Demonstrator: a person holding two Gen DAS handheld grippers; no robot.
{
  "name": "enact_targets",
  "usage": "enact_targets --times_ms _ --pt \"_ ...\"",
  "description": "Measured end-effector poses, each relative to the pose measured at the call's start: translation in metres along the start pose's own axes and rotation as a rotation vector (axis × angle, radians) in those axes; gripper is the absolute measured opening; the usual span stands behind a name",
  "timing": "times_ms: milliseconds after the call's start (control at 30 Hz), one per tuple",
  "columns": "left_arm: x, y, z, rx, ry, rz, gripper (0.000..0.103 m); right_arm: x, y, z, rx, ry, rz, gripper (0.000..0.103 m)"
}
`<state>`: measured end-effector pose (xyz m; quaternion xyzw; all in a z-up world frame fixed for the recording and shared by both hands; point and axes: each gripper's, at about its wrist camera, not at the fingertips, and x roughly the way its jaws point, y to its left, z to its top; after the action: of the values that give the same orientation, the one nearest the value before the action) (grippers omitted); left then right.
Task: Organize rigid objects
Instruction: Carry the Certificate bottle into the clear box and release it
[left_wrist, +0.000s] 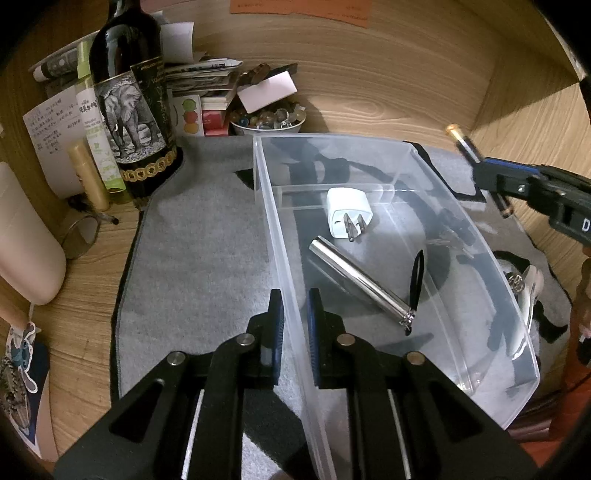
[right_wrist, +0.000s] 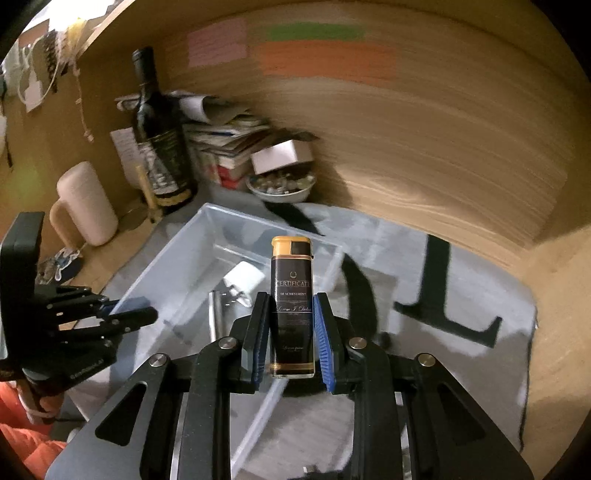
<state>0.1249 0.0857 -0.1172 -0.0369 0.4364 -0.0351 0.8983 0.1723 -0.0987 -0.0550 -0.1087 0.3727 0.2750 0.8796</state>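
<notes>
The lighter (right_wrist: 291, 306) sits upright between my right gripper's (right_wrist: 291, 332) blue pads (right_wrist: 325, 339), pinched at its lower half, gold cap up, above the near wall of the clear bin (right_wrist: 177, 254). My left gripper (left_wrist: 295, 332) straddles the bin's long side wall, one finger outside and one inside; I can't tell whether the pads actually press the plastic. Already lying in the bin are a white plug adapter (left_wrist: 349, 210) toward its far divider and a metal tube (left_wrist: 360, 282) with a black loop, nearer me.

To finish this well, I judge I should carry the lighter over the wall to the bare floor beside the tube, lower it until it nearly touches, then ease the pads apart so it lies down without bouncing against the adapter. Steadying the wall with my left keeps the light bin from sliding on the grey mat (left_wrist: 192, 258).
</notes>
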Motion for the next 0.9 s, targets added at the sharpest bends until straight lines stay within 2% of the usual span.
enact_targets --times_ms 633,900 --pt "0.000 0.003 0.000 -0.002 -0.006 -0.033 0.013 0.056 0.034 -0.012 -0.096 0.194 0.041 0.022" --pt "0.000 0.003 0.000 -0.003 -0.006 -0.034 0.013 0.056 0.038 -0.014 -0.117 0.199 0.034 0.022"
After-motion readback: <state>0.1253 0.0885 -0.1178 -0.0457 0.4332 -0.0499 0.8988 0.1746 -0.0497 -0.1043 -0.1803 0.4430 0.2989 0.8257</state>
